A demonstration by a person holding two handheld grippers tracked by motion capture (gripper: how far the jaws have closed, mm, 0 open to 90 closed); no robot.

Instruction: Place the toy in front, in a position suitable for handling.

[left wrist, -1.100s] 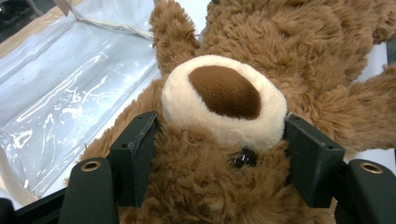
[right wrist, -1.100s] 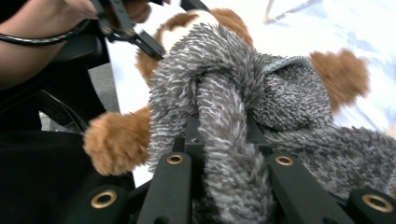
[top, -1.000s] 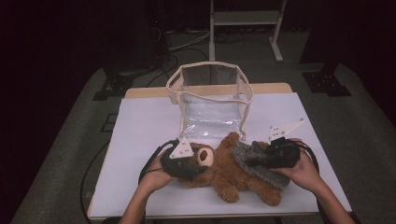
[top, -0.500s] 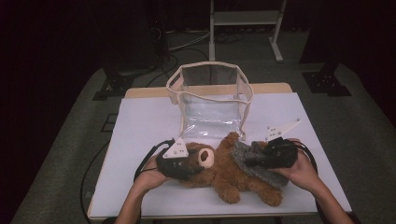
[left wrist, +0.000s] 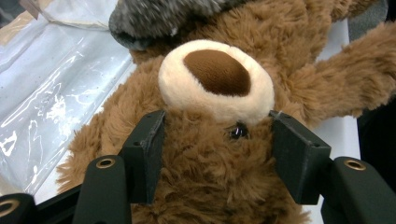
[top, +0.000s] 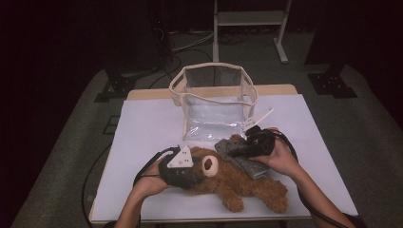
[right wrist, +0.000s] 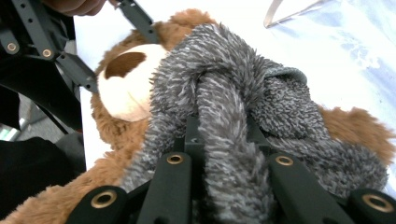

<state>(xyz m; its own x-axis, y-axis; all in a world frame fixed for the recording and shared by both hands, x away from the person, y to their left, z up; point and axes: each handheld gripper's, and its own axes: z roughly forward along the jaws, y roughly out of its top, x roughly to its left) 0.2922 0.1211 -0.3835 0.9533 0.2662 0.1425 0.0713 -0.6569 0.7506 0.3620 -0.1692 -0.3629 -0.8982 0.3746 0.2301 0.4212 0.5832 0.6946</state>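
Observation:
A brown teddy bear (top: 237,183) lies on its back on the white table (top: 142,123), head to the left. My left gripper (top: 202,171) has just been closing its jaws on the bear's head. In the left gripper view its pads (left wrist: 149,140) press into the fur on both sides of the face, under the cream muzzle (left wrist: 217,70). My right gripper (top: 235,151) is shut on a grey fuzzy cloth (top: 242,161) that lies across the bear's chest. In the right gripper view the cloth (right wrist: 224,70) bunches between the jaws of the right gripper (right wrist: 222,130), just beside the bear's muzzle (right wrist: 126,88).
A clear plastic bag (top: 214,118) with a cream rim stands open at the back middle of the table, just behind the bear; its plastic (left wrist: 46,93) is close beside the bear's head. A white frame stand (top: 247,19) is on the dark floor beyond.
The right gripper has moved left and toward the bag, pulling the grey cloth over the bear. The left gripper's jaws have closed in on the bear's head.

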